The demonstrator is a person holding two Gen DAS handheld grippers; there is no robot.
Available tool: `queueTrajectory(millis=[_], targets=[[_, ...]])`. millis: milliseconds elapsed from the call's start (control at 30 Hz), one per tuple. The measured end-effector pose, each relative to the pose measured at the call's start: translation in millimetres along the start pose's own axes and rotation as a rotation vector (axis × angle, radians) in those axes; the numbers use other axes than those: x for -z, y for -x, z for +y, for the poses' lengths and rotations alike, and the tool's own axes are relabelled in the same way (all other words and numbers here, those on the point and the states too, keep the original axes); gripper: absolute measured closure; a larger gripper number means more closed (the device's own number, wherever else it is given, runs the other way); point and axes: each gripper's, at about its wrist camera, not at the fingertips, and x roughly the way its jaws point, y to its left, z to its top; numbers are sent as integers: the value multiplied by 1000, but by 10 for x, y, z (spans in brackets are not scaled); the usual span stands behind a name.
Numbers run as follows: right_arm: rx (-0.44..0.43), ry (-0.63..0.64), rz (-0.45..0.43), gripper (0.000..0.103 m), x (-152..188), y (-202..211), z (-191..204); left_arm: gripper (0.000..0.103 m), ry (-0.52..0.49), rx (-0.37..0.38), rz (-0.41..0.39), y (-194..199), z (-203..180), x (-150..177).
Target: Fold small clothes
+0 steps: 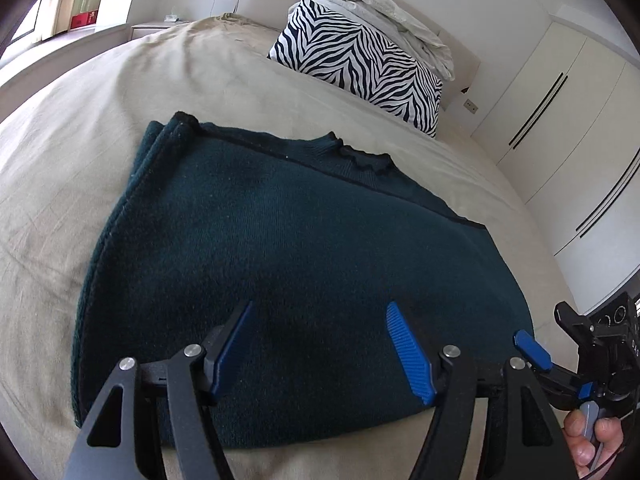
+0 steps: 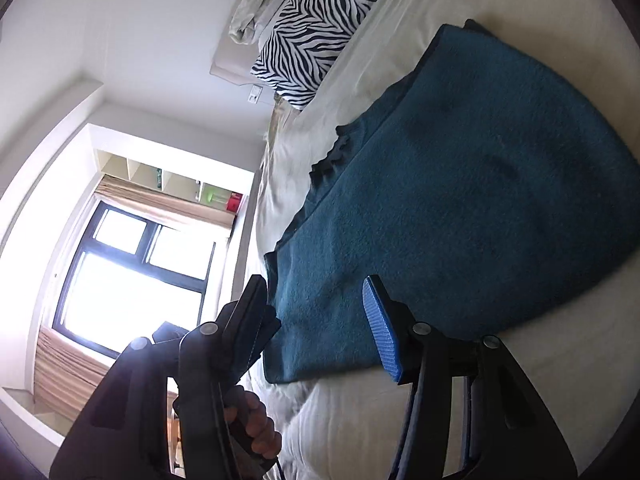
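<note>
- Currently a dark teal knitted sweater (image 1: 288,264), folded into a broad flat panel, lies spread on the beige bedsheet (image 1: 168,92) of a bed, its frilled neckline (image 1: 362,160) at the far edge.
- Left gripper (image 1: 320,344), black-framed with blue ribbed pads, hangs over the near hem of the sweater; its jaws stand wide, one pad to the left and one to the right of the cloth's middle, with nothing pinched between them.
- Whether those pads rest on the knit or hover just above it cannot be told.
- Right gripper (image 2: 316,320), of the same build, sits at the sweater's near corner in its own view, which is rolled on its side; its jaws are parted about halfway, and the corner of the cloth shows in the gap between them, though no pad is seen pressing on it.
- From the left wrist view, the right gripper's blue tip (image 1: 532,350) shows at the near right edge of the sweater, with a hand (image 1: 588,436) on its handle.
- Fingers of the other hand (image 2: 252,424) wrap a handle in the right wrist view.
- Far off, at the head of the bed, a zebra-striped pillow (image 1: 356,64) leans under a crumpled pale blanket (image 1: 396,16), well apart from the sweater.
- White wardrobe doors (image 1: 560,128) stand to the right.
</note>
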Motion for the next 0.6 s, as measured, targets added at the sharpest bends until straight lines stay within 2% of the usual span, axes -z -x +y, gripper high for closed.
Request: queueTrajectory(millis=[67, 100, 133, 167, 233, 300, 400, 533, 600], targets=[[6, -10, 85, 52, 115, -233, -46, 42, 8, -20, 17, -82, 94, 117], [47, -29, 104, 52, 148, -291, -132, 44, 4, -14, 8, -68, 139, 133], [77, -57, 107, 52, 160, -317, -242, 49, 0, -13, 14, -51, 173, 128], [59, -83, 91, 52, 158, -279, -354, 50, 1, -14, 19, -28, 201, 119], [10, -134, 27, 55, 125, -82, -543, 50, 6, -20, 16, 51, 281, 118], [13, -164, -48, 55, 47, 159, -660, 50, 11, -7, 12, 104, 366, 144], [75, -172, -157, 55, -115, 592, -831, 50, 23, 9, -1, 199, 460, 220], [107, -239, -325, 53, -198, 1327, -1060, 50, 57, -5, -12, 348, 515, 287], [160, -249, -395, 51, -172, 1686, -1094, 43, 68, -32, -33, 464, 498, 299]])
